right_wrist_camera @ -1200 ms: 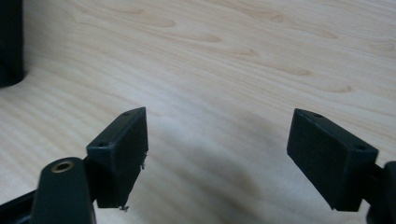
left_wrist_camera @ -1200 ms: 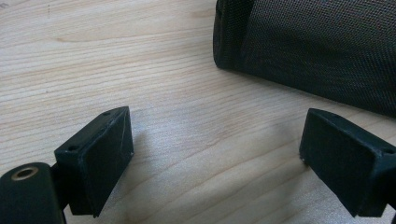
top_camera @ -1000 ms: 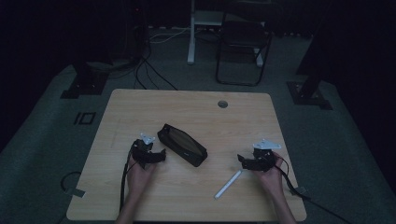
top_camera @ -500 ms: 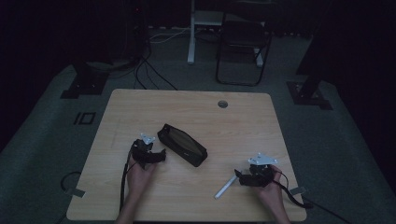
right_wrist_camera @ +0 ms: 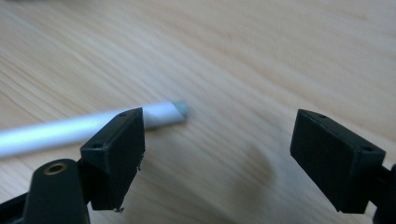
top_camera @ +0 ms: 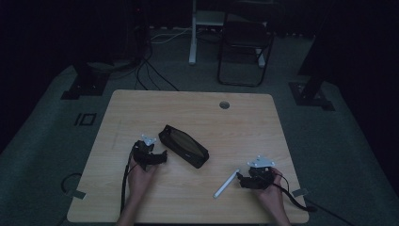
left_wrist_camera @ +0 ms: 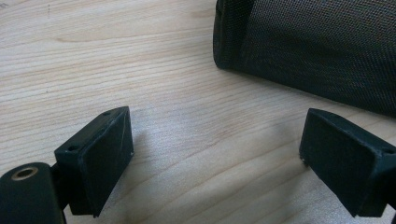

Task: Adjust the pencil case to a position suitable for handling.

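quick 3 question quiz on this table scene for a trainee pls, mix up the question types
1. True or false: the right gripper is shut on the white pen.
2. What lies just ahead of the left gripper: A) a mug B) a black mesh pouch C) a book
3. Fill in: both grippers' jaws stand ____.

Key
1. False: the pen's end lies by one jaw, ungripped.
2. B, the black mesh pouch.
3. open.
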The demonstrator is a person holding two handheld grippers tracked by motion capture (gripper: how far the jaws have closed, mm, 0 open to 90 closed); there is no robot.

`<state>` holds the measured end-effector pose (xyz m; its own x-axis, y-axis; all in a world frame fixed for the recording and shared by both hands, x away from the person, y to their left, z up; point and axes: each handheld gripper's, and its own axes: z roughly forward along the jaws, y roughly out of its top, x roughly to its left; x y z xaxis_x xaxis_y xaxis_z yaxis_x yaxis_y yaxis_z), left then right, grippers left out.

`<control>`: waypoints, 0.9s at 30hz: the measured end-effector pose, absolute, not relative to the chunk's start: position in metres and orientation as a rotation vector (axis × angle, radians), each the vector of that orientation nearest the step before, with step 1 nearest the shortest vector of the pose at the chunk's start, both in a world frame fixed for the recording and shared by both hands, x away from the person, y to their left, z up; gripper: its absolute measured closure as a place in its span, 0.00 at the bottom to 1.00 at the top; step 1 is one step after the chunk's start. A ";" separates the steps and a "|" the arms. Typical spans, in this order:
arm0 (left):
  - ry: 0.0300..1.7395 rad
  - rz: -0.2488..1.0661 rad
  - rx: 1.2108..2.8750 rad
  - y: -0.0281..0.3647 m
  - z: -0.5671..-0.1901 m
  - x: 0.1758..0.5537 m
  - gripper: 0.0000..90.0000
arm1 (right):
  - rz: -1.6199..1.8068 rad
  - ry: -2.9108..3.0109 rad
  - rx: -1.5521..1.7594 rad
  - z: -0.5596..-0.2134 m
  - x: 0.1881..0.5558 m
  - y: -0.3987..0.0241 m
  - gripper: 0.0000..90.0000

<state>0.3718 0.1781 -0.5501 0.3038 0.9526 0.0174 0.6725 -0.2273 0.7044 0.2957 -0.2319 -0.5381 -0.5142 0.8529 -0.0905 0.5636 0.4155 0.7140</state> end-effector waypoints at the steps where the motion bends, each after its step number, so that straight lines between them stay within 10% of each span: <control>1: 1.439 0.613 1.984 0.178 -0.550 0.372 0.11 | 0.897 2.222 1.194 -0.535 0.295 -0.229 0.20; 19: 1.439 0.613 1.984 0.178 -0.550 0.372 0.11 | 0.962 2.293 1.247 -0.539 0.306 -0.162 0.16; 27: 1.439 0.613 1.984 0.178 -0.550 0.372 0.11 | 0.926 2.343 1.231 -0.546 0.309 -0.159 0.33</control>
<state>0.3718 0.1780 -0.5501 0.3036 0.9526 0.0171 0.6725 -0.2270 0.7044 0.3090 -0.1595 -0.5462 -0.5687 0.8225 0.0047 0.6035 0.4134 0.6818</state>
